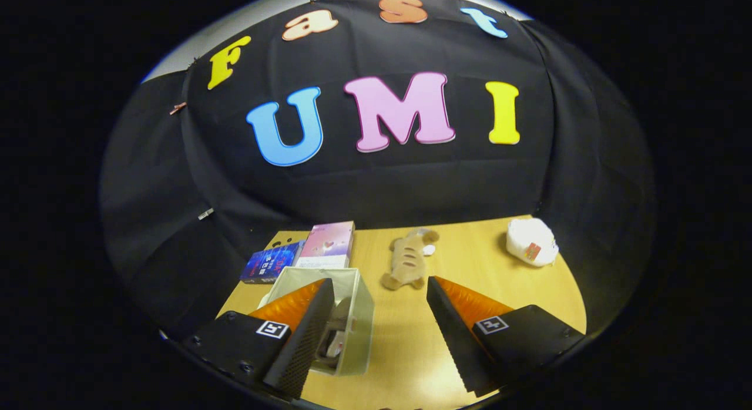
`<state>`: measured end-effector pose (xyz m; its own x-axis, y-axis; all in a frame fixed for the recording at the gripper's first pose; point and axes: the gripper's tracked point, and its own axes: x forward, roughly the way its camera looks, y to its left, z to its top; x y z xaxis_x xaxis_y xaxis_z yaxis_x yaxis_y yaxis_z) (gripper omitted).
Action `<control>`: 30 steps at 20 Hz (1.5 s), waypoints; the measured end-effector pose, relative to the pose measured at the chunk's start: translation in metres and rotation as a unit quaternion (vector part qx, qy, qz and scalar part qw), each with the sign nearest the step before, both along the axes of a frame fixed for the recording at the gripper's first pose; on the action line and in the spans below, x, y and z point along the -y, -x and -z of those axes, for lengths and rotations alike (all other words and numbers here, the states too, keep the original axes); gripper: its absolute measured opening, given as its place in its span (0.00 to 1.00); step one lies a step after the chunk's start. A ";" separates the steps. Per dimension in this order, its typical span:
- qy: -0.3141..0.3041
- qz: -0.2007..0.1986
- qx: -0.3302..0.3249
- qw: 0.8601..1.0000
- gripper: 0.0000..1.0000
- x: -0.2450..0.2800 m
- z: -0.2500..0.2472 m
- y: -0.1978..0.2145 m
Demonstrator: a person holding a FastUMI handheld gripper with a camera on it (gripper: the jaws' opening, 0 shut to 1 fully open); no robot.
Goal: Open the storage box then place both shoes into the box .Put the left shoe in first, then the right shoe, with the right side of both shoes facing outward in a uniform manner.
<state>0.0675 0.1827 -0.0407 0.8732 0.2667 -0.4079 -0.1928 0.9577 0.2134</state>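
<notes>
Gripper (379, 307): held spread wide above the table (411, 351), nothing clasped between the fingers.
Box (358, 316): pale, open-topped, set on the table partly behind the left finger (305, 333), its right wall seen in the gap between the fingers.
Shoe (335, 339): a pale shoe is seen inside the box, just right of the left finger; which shoe it is cannot be told.
Plush toy (406, 258): laid on the table just ahead of the fingers.
Books (305, 254): laid beyond the box.
White bundle (531, 241): placed beyond the right finger (458, 333), well apart.
</notes>
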 end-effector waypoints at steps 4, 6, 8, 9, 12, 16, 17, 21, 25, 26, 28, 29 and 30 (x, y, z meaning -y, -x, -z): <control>0.024 0.006 0.086 0.996 0.99 0.058 -0.043 0.009; 0.023 0.020 0.121 0.992 0.99 0.086 -0.059 0.015; 0.021 0.032 0.153 0.988 0.99 0.113 -0.072 0.019; 0.028 0.041 0.158 0.986 0.98 0.130 -0.068 0.022; 0.036 0.046 0.159 0.986 0.98 0.163 -0.056 0.028; 0.026 0.025 0.130 0.991 0.98 0.180 -0.026 0.034; 0.023 0.018 0.127 0.991 0.99 0.181 -0.025 0.032; 0.023 -0.002 0.123 0.992 0.99 0.178 -0.016 0.026; 0.026 -0.033 0.118 0.992 0.99 0.170 -0.005 0.029; 0.029 -0.038 0.117 0.992 0.99 0.169 -0.004 0.029; 0.031 -0.044 0.117 0.992 0.99 0.170 -0.003 0.027; 0.030 -0.048 0.118 0.991 0.99 0.169 -0.004 0.026; 0.030 -0.050 0.119 0.991 0.99 0.170 -0.004 0.026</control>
<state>0.0418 0.0131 -0.0364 0.9172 0.3378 -0.2113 -0.3247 0.9411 0.0948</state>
